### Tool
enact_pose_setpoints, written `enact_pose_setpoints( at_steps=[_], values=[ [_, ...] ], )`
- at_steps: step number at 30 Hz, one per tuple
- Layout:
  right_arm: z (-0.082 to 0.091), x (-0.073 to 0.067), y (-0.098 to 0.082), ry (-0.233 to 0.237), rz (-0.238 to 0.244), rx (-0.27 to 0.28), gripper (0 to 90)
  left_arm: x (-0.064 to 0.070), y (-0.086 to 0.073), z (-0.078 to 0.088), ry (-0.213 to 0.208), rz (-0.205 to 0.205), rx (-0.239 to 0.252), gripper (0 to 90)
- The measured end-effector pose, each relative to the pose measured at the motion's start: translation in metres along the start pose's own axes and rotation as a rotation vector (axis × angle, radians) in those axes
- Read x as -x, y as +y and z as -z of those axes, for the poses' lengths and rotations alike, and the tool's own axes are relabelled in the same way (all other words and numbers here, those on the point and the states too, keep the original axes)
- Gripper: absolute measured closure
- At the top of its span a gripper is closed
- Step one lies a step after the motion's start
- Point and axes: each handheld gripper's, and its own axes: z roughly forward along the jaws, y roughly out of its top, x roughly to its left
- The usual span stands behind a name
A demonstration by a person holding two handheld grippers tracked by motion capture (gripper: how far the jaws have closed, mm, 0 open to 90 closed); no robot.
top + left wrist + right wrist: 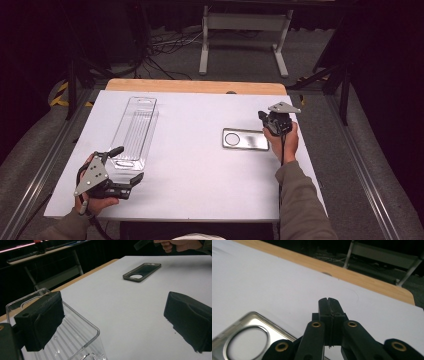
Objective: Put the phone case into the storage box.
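Right claw (329, 302) pressed together and empty, just beside silver phone case (245, 139) on white desk (200, 170), left claw (127, 165) spread at near end of clear plastic tray (135, 131)

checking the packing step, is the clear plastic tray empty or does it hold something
Empty: the clear plastic tray shows only its ribbed floor; the phone case lies apart on the table.

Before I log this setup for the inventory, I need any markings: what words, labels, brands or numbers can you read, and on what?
None: no readable text stands on anything in these views.
Phone case: shiny frame with a round cutout, no brand or lettering visible.
Clear plastic tray: ribbed and transparent, no label.
Grey plate on the left gripper: plain, with small holes, no marking.
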Motion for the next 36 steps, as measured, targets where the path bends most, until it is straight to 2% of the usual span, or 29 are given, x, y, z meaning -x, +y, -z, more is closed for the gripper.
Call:
enact_pose_setpoints(
  at_steps=[2, 3, 8, 11, 14, 18, 20, 25, 28, 30, 31, 36],
  values=[
    [-0.008, 0.003, -0.005, -0.005, -0.013, -0.036, 90.0, 0.000, 0.000, 0.000, 0.002, -0.007, -0.002, 3.4],
    [-0.016, 0.006, -0.010, -0.020, -0.009, -0.071, 90.0, -0.001, 0.000, -0.001, 0.001, -0.007, -0.003, 3.5],
    [-0.025, 0.010, -0.017, -0.026, -0.019, -0.105, 90.0, 0.000, -0.001, -0.002, 0.001, -0.011, -0.014, 3.8],
    [-0.035, 0.014, -0.026, -0.032, -0.031, -0.148, 90.0, 0.000, -0.002, -0.002, -0.003, 0.000, -0.012, 3.8],
    [-0.038, 0.017, -0.030, -0.038, -0.035, -0.179, 90.0, 0.000, -0.002, -0.003, -0.006, -0.003, -0.013, 3.9],
    [-0.038, 0.018, -0.031, -0.043, -0.044, -0.193, 90.0, 0.001, -0.002, -0.003, -0.005, -0.011, -0.017, 3.9],
    [-0.042, 0.018, -0.033, -0.060, -0.028, -0.251, 90.0, 0.001, -0.002, -0.003, -0.007, -0.013, -0.019, 3.9],
    [-0.041, 0.019, -0.034, -0.050, -0.046, -0.257, 90.0, 0.002, -0.003, -0.004, -0.010, -0.005, -0.019, 3.9],
    [-0.041, 0.017, -0.034, -0.057, -0.038, -0.264, 90.0, 0.003, -0.003, -0.004, -0.005, -0.002, -0.015, 4.6],
    [-0.041, 0.016, -0.034, -0.062, -0.026, -0.265, 90.0, 0.003, -0.002, -0.003, 0.012, -0.019, -0.011, 4.8],
    [-0.040, 0.015, -0.034, -0.059, -0.017, -0.270, 90.0, 0.003, -0.002, -0.004, 0.008, -0.008, -0.008, 5.0],
    [-0.035, 0.015, -0.036, -0.040, -0.018, -0.275, 90.0, 0.005, -0.002, -0.005, 0.001, -0.009, -0.018, 5.1]
  ],
)
